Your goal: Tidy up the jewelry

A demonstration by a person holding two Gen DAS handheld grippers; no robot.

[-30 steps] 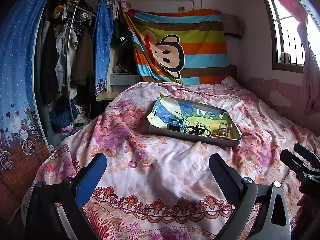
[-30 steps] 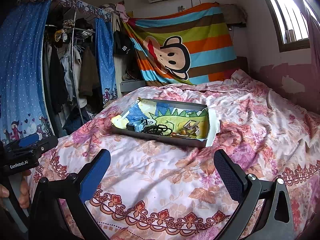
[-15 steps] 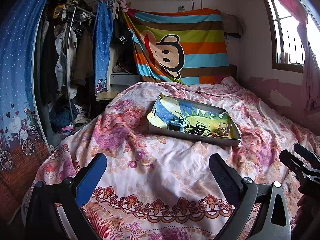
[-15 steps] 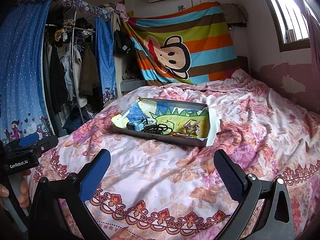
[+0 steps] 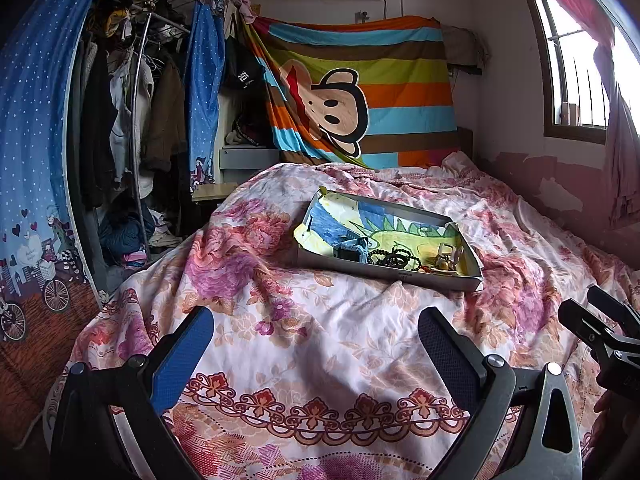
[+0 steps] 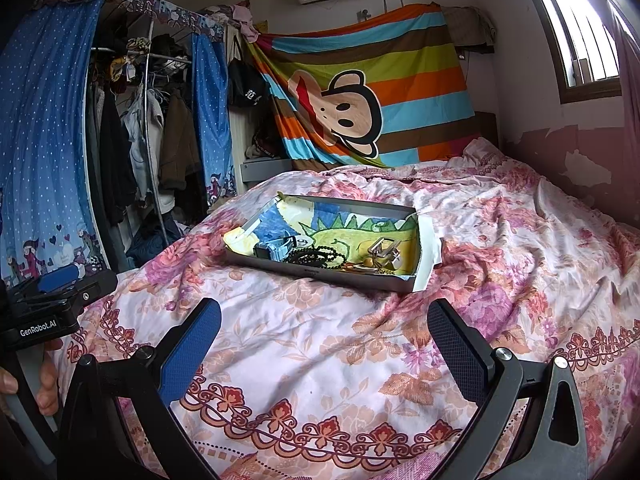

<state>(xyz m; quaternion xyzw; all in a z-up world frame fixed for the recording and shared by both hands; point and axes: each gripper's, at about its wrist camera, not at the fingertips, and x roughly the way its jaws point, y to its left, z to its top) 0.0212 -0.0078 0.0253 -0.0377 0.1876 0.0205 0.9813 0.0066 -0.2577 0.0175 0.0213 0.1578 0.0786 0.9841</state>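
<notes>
A shallow grey box (image 5: 400, 276) (image 6: 320, 276) lined with a dinosaur drawing lies in the middle of the bed. Along its near side sit a light blue watch (image 5: 352, 249) (image 6: 276, 249), a black bead string (image 5: 394, 258) (image 6: 316, 257) and a gold and silver cluster of small pieces (image 5: 446, 258) (image 6: 380, 258). My left gripper (image 5: 316, 334) hovers open over the quilt, well short of the box, nothing between its fingers. My right gripper (image 6: 324, 324) is also open and empty, at a similar distance from the box.
A floral quilt (image 5: 320, 340) covers the bed. An open wardrobe with hanging clothes (image 5: 132, 128) and blue curtains stands at the left. A striped monkey blanket (image 5: 360, 92) hangs behind the bed. A window (image 5: 576, 64) is at the right. A hand (image 6: 44, 384) holds the left gripper's handle.
</notes>
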